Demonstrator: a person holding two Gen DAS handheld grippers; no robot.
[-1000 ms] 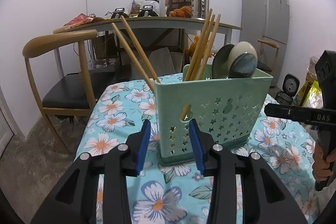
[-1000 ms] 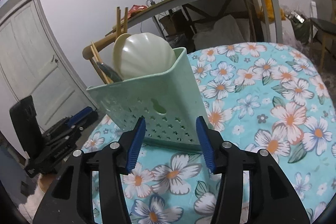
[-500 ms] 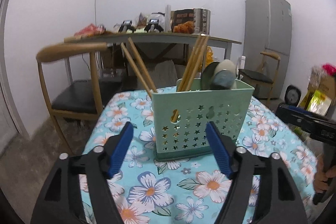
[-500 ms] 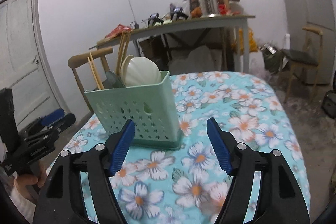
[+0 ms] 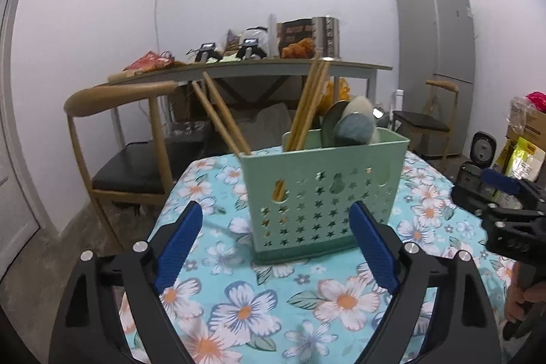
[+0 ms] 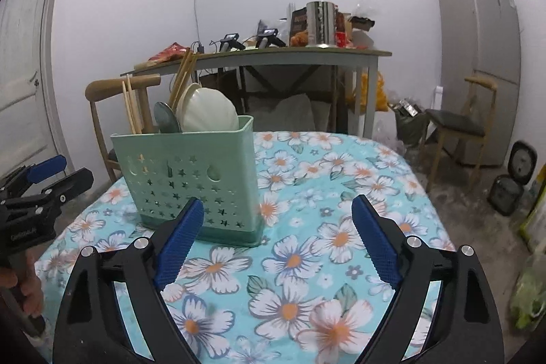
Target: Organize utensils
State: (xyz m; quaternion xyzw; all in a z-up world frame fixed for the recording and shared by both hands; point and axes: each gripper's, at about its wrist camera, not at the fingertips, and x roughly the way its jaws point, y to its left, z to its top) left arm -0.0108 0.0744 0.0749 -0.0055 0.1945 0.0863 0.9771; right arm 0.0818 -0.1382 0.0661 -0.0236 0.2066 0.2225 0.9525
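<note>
Both grippers: left gripper (image 5: 274, 243) & right gripper (image 6: 278, 241) black frames, ribbed blue pads inside fingertips, silver screws behind.

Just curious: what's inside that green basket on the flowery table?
The green basket holds wooden chopsticks and spoons standing upright. Their lower ends are hidden by its wall.

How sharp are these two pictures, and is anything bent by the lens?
Left wrist view: utensil caddy fairly sharp, tablecloth near the bottom edge smeared, door frame bowed. Right wrist view: similar, refrigerator curved by fisheye, soft even light, no glare.
</note>
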